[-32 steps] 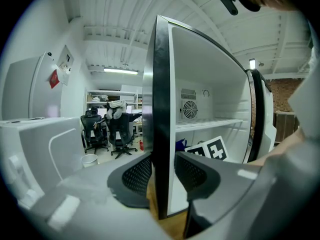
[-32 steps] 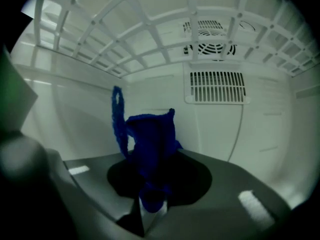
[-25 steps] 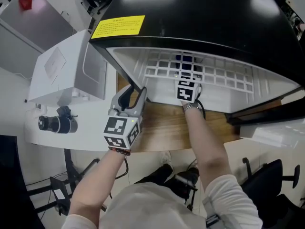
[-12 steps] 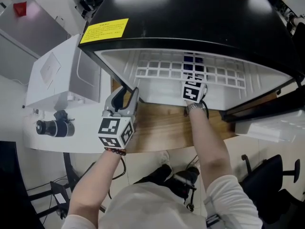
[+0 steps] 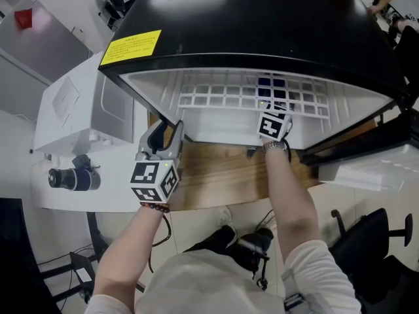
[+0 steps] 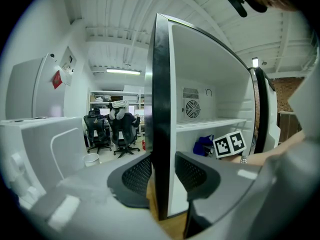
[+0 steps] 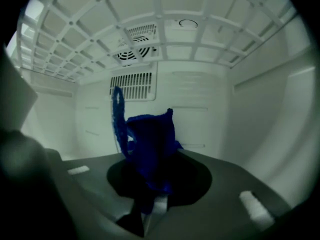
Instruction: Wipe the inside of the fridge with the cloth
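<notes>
Right gripper view, cloth (image 7: 150, 141) clamped inside fridge (image 7: 260, 114)

the shelf grid (image 5: 222, 97) partly hides the cloth (image 5: 270, 84).

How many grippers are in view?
2. The left gripper clamps the front edge of the fridge wall; the right gripper is inside, holding the cloth.

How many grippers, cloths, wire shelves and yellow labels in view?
Grippers: 2, left clamped on fridge wall, right holding cloth
Cloths: 1
Wire shelves: 1
Yellow labels: 1
Total: 5
</notes>
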Motion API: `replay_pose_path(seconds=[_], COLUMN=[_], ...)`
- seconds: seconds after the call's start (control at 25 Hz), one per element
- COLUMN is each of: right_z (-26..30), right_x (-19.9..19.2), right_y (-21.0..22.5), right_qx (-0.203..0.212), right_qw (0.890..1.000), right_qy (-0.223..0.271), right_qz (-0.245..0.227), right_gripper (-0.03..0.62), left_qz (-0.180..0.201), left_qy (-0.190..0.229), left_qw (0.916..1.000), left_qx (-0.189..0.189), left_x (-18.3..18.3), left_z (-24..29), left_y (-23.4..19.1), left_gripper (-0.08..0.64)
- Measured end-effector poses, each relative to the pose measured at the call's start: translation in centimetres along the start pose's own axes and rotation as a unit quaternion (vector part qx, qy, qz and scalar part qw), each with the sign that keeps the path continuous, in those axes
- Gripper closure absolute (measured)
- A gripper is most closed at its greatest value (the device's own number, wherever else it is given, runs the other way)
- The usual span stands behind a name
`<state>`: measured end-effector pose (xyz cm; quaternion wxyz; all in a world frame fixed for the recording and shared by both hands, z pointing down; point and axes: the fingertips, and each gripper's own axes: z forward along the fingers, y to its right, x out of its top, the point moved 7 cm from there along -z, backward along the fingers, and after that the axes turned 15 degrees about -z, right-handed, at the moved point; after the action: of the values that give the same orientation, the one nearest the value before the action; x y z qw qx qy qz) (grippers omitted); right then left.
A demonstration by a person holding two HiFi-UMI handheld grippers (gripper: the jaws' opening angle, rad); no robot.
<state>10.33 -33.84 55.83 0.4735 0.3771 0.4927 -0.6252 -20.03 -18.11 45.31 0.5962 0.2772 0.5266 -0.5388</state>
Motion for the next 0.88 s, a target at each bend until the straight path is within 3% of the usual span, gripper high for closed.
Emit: replay_pose_path(seconds=[0.48, 0.88], right_z=[-0.9, -2.2], right_x=[-1.4, -1.2], right_y=[3.7, 4.6], right_qx=[-0.046, -0.058], right_qw=[0.998, 0.998], right_qy=[-0.037, -0.04], right_qz=[0.004, 0.006], right_gripper=[0.504, 0.505], left_qz=[-0.003, -0.003], left_qy=[0.0, -0.001], left_qw=[1.0, 1.0], left_qx=[0.007, 0.005], left_x=[-0.1, -0.1], left_z=[0.2, 0.2], left_y=[0.0, 0.1], left_gripper=[0.422, 0.42])
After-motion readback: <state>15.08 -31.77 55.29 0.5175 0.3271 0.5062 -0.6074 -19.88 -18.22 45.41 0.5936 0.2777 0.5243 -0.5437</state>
